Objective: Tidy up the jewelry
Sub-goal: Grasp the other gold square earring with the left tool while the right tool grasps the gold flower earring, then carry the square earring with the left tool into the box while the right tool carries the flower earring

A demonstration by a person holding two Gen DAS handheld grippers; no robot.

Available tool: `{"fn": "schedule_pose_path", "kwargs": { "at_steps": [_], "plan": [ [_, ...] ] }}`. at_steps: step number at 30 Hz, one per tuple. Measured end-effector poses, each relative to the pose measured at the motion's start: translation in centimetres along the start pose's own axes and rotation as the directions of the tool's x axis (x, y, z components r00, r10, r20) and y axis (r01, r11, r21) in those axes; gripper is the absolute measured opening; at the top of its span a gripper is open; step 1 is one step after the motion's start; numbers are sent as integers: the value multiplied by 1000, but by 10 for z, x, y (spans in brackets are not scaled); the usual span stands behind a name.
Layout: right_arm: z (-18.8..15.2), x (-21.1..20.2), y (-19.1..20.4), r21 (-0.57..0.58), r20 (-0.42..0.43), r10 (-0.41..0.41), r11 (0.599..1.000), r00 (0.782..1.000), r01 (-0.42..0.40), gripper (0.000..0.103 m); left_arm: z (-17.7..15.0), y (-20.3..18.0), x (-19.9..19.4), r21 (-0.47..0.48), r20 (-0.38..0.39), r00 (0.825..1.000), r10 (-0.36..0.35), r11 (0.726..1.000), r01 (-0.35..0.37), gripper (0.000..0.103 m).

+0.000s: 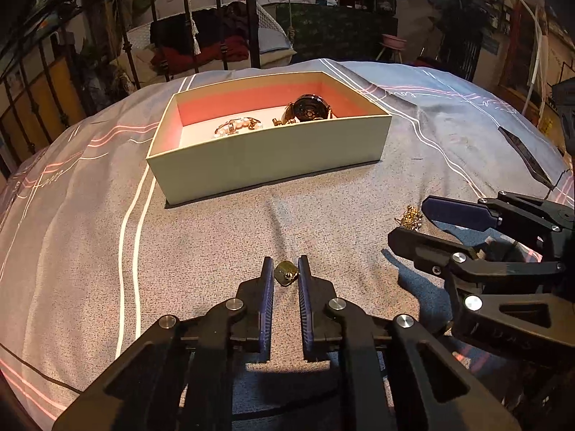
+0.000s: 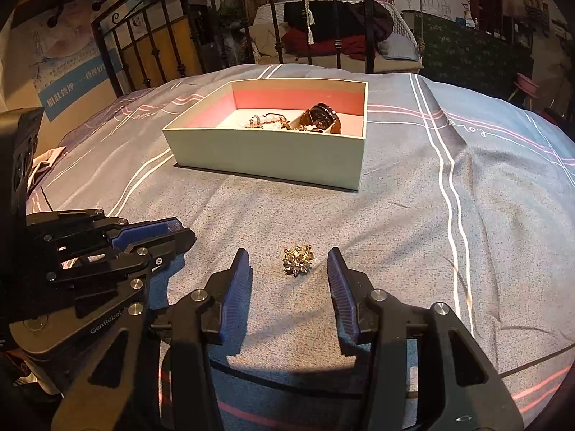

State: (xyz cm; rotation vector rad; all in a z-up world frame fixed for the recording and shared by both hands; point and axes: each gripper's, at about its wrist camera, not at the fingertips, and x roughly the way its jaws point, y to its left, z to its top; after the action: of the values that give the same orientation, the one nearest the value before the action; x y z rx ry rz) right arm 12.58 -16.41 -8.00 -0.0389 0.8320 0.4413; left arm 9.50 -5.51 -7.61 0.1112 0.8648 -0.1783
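- Gold stud (image 1: 286, 273): low centre of the left wrist view, on the bedspread (image 1: 215, 237), pinched between the left gripper (image 1: 286, 274) pads, jaws nearly together.
- Brooch (image 2: 299, 260): lower centre of the right wrist view, lying between the right gripper (image 2: 289, 269) fingers, which stand apart and clear of it.
- Box (image 1: 266, 158): upper centre, open, holding a pearl bracelet (image 1: 239, 126) and a watch (image 1: 309, 107).

Matt cardboard box (image 2: 273, 154) on the bed's (image 2: 395, 222) woven, heathered cloth cover. Nearer than the box, a glinting gold-metal brooch (image 2: 298, 260). Inside the box, a glossy black watch (image 2: 323, 116) and sheeny pearls (image 1: 237, 126).
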Motion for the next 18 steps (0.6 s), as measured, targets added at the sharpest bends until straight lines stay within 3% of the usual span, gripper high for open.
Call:
{"fn": "schedule_pose_path", "kwargs": {
  "at_steps": [4,5,6,11,18],
  "plan": [
    [1,7,5,-37,-16,-29,999,999,29,42,-1,7,-3,-42,10,1000,-28,999,28,13],
    [0,6,3,-33,-11,-29,999,1000,28,26,-1,9,-3,-52,12,999,-31,998,32,13],
    [0,5,1,-20,-3,-7,1000,1000,7,18,-1,10,-4,-61,14,999,-32,998,33,13],
    [-4,-5,-1,-6,49,27,1000,998,-27,18,0,11,-9,-72,26,999,-24,997,26,13],
    [-4,-7,6,-12,45,51,999,998,-50,18,5,13,-14,-89,36,999,-33,995,36,13]
  ]
}}
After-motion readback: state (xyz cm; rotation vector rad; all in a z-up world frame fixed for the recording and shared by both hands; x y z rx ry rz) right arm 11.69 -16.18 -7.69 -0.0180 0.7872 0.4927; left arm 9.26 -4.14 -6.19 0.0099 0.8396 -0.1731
